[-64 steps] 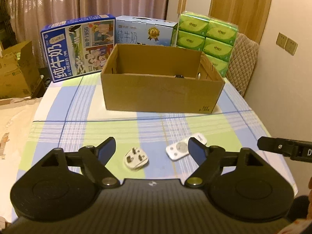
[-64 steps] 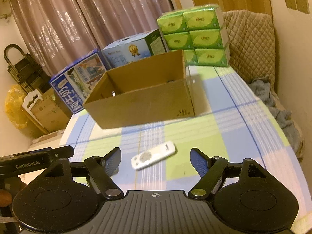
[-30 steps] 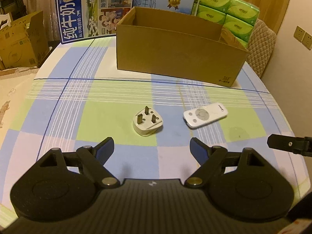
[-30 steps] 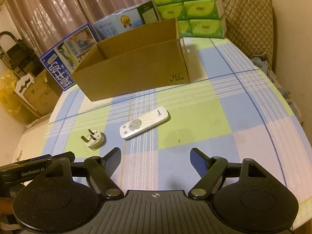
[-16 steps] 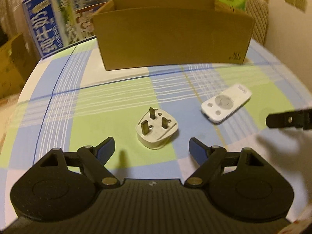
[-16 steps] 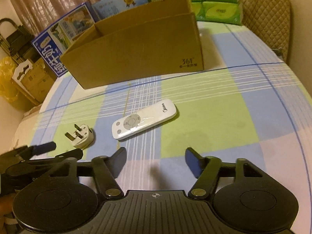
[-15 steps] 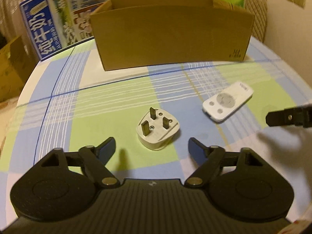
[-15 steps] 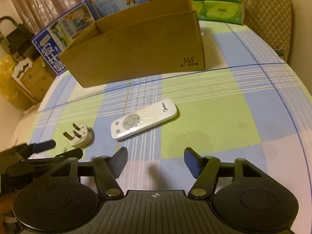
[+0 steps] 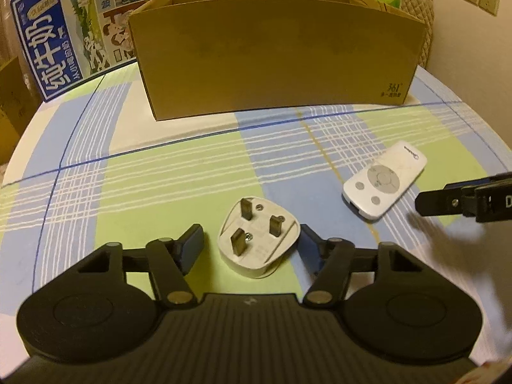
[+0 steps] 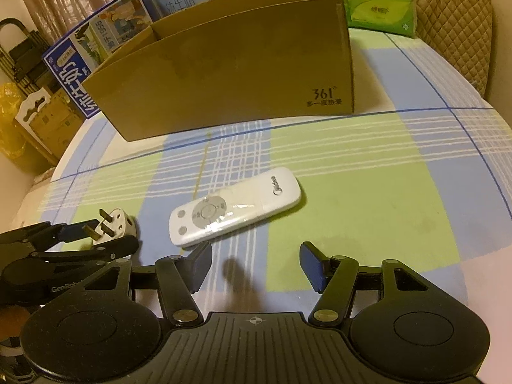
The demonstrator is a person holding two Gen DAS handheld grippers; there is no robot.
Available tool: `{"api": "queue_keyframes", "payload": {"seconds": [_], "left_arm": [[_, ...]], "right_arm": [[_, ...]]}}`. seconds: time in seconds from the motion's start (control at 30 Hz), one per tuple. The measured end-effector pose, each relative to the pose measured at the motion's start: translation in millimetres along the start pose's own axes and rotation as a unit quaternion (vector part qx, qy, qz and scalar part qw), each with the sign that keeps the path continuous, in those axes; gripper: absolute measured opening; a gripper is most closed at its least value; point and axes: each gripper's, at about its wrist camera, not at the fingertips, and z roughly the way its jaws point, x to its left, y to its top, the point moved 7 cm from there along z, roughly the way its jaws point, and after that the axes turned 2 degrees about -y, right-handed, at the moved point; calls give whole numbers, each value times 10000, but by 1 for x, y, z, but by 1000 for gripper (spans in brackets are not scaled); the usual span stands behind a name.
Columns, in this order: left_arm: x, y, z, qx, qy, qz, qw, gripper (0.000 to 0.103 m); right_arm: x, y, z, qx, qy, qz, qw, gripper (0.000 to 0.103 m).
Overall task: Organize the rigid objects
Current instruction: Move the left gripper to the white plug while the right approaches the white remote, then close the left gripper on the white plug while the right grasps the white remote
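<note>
A white three-pin plug lies pins-up on the checked tablecloth, between the open fingers of my left gripper; the right finger is close to or touching it, the left one stands apart. The plug also shows in the right wrist view. A white remote lies flat just beyond my open, empty right gripper; it also shows in the left wrist view. An open cardboard box stands behind both, also in the right wrist view; its inside is hidden.
Blue milk cartons and green tissue packs stand behind the box. A quilted chair is at the far right. The table edge curves away on the left and right. My right gripper's finger reaches in beside the remote.
Both grippers have moved down and forward. The plug now sits between my left fingers, which have narrowed. My right gripper has come closer to the remote.
</note>
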Motion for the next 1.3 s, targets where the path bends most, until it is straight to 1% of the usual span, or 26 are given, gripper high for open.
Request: {"api": "queue_keyframes", "payload": {"seconds": [0.03, 0.1, 0.13, 0.27, 0.4, 0.53, 0.63, 0.7, 0.83, 0.87, 0.9, 0.97, 1.0, 1.03, 1.1, 1.2, 1.3], "left_arm": [[1, 1, 1, -6, -11, -55, 10000, 56], [2, 3, 1, -25, -5, -76, 10000, 50], [3, 4, 2, -39, 2, -95, 9999, 49], [7, 6, 4, -62, 39, -196, 9998, 49], [7, 5, 2, -38, 17, -251, 9997, 48], [10, 5, 0, -19, -40, -362, 9993, 49], [11, 5, 1, -10, -46, -396, 9992, 49], [10, 5, 0, -6, -26, -335, 9994, 49], [7, 4, 1, -4, 39, -169, 9998, 49], [6, 5, 0, -17, 52, -143, 9999, 49], [6, 5, 0, -32, 57, -115, 9999, 49], [5, 6, -1, -54, 48, -83, 9999, 49], [4, 6, -1, -55, 46, -78, 9999, 49], [4, 5, -1, -48, 44, -79, 9999, 49], [4, 5, 0, -33, 43, -96, 9999, 49], [5, 4, -1, -59, 49, -127, 9999, 49], [4, 3, -2, -62, 46, -150, 9999, 49]], "right_arm": [[1, 2, 1, -4, 18, 13, 10000, 59], [3, 5, 5, -5, 53, 37, 10000, 59], [5, 7, 7, 2, 85, 50, 10000, 59], [14, 15, 18, -14, 151, -3, 9999, 59], [21, 27, 30, -9, 88, -35, 10000, 60], [29, 37, 42, -4, 11, -123, 9999, 64], [39, 40, 50, -38, -57, -374, 9993, 66], [46, 38, 54, -70, -155, -678, 9976, 66], [53, 28, 56, -165, -363, -1348, 9901, 65], [54, 25, 56, -182, -420, -1485, 9879, 64], [54, 22, 56, -204, -482, -1619, 9854, 61], [53, 17, 52, -220, -460, -1698, 9842, 55], [52, 15, 50, -204, -433, -1753, 9834, 49], [51, 13, 47, -196, -420, -1810, 9824, 47], [45, 8, 40, -199, -435, -1839, 9818, 38], [33, 2, 31, -226, -523, -1730, 9833, 38], [28, 0, 26, -266, -518, -1645, 9847, 38]]}}
